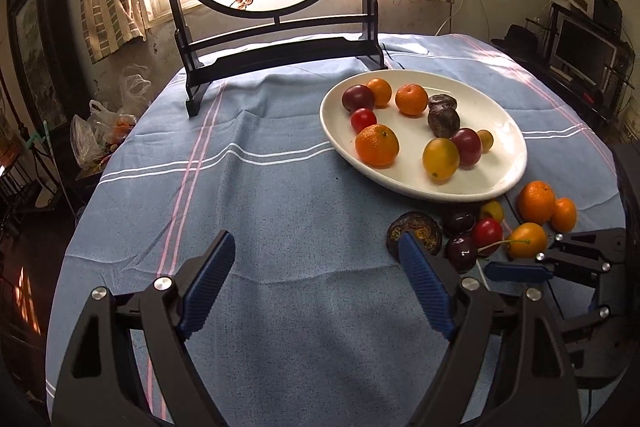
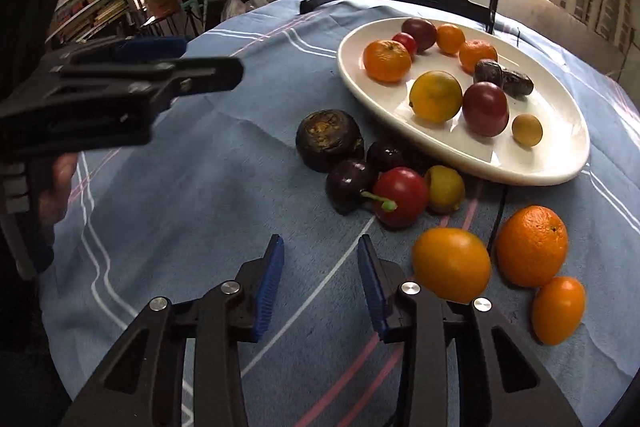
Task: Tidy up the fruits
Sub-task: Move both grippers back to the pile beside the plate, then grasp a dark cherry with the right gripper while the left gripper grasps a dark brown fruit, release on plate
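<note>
A white oval plate (image 1: 500, 183) (image 2: 560, 163) on the blue cloth holds several fruits: oranges, plums, a yellow lemon (image 2: 436, 97), dark wrinkled fruits. Loose fruits lie on the cloth in front of it: a dark wrinkled fruit (image 2: 328, 139) (image 1: 420, 229), dark plums (image 2: 348, 185), a red stemmed fruit (image 2: 402, 197), a small yellow one (image 2: 446, 189), oranges (image 2: 532, 245) (image 2: 452, 263). My left gripper (image 1: 316, 251) is open and empty over bare cloth, left of the loose fruits. My right gripper (image 2: 320, 251) is open and empty, just short of the red fruit.
A round painted screen on a dark wooden stand (image 1: 280, 55) rises at the table's far edge. The left gripper's body (image 2: 120, 87) shows at the left in the right wrist view. Plastic bags (image 1: 100, 131) sit off the table's left.
</note>
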### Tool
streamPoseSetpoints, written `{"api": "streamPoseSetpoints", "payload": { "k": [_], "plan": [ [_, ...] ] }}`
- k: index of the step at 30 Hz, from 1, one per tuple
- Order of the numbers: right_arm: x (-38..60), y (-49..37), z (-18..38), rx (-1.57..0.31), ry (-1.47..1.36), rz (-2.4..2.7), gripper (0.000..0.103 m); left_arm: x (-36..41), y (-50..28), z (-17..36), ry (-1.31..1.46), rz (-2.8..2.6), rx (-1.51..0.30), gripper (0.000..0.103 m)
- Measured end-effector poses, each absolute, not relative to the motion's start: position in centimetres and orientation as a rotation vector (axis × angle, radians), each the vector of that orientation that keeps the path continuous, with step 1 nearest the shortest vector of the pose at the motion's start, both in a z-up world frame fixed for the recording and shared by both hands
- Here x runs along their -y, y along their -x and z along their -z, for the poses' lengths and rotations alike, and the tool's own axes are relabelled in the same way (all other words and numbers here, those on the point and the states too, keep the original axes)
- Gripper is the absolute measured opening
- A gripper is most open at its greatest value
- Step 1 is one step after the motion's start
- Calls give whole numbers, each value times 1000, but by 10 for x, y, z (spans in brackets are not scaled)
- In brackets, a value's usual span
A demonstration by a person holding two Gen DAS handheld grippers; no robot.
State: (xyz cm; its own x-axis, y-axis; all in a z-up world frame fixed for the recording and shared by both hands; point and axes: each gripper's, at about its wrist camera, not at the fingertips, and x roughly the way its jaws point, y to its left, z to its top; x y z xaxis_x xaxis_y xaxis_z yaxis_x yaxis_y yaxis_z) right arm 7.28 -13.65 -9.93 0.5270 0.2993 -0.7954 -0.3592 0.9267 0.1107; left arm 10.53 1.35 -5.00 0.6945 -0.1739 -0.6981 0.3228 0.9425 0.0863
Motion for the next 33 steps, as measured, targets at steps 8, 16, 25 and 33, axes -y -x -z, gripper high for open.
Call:
{"api": "streamPoseSetpoints", "payload": {
  "k": [8,16,25,33],
  "plan": [
    [119,-89,99,-890,129,-306,32,-8,-106,64,-253,317,-780,82],
    [145,-70,92,-875,86,-356,26,18,-97,77,-364,413,-789,83],
    [183,-41,81,-841,-2,-385,26,60,-118,99,-432,518,-839,74],
    [188,-39,81,-827,-9,-394,26,61,-119,101,-412,571,-845,45]
  ]
}}
